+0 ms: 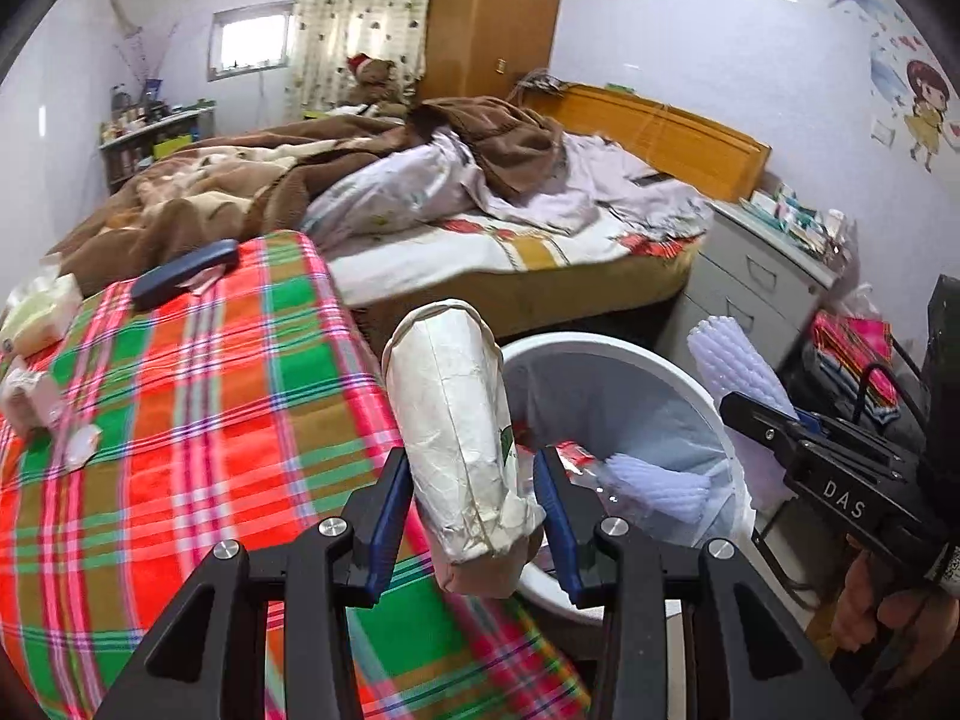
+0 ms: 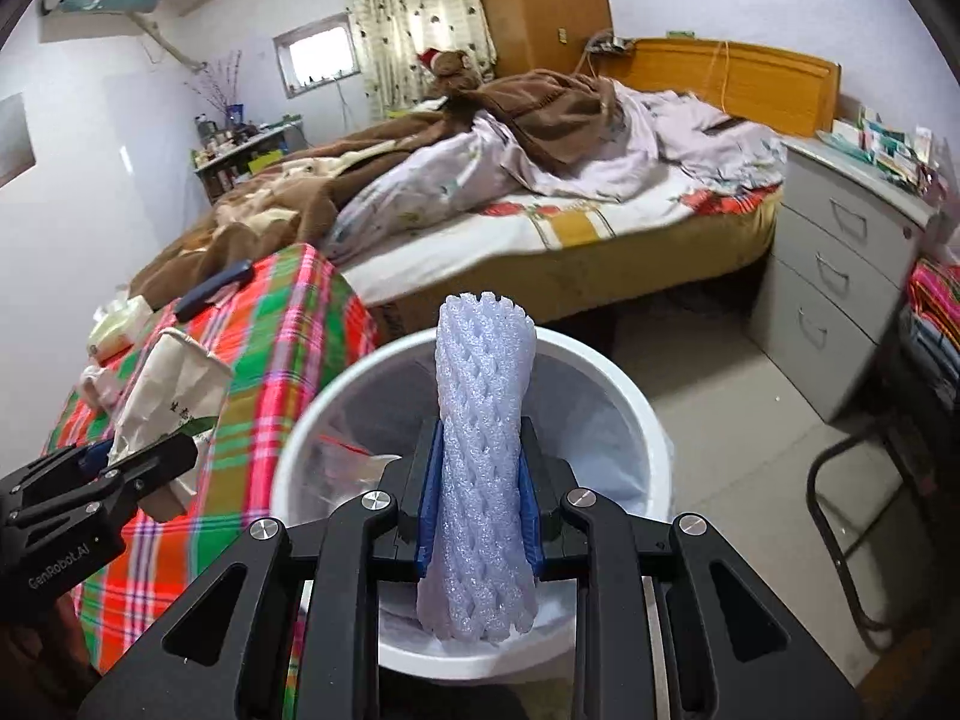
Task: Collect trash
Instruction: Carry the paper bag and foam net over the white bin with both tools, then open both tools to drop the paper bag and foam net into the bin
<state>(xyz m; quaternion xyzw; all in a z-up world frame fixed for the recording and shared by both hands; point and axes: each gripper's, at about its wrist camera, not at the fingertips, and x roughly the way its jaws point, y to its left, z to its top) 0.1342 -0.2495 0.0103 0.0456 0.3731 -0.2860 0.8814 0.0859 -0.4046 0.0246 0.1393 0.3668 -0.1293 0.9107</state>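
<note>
Two grippers each carry a piece of trash beside one bin. From the left wrist camera, the left gripper has its blue pads set narrow on a crumpled paper cup, which stands tilted between them, its open mouth pointing up and away; the left pad touches the cup's side, while on the right only the squashed bottom end meets the pad. The cup hangs over the edge where the plaid cloth meets the white trash bin; inside the bin lie a foam piece and a red-printed clear wrapper. At the right the right gripper carries a white foam net sleeve, with the person's hand on its handle. On the cloth sit a tissue pack, a dark blue case and crumpled tissues.

From the right wrist camera, the right gripper is clamped tight on the foam net sleeve, which stands upright between the pads, directly above the open bin; the left gripper shows at the lower left with the paper cup over the cloth's edge, just beside the bin's rim.
</note>
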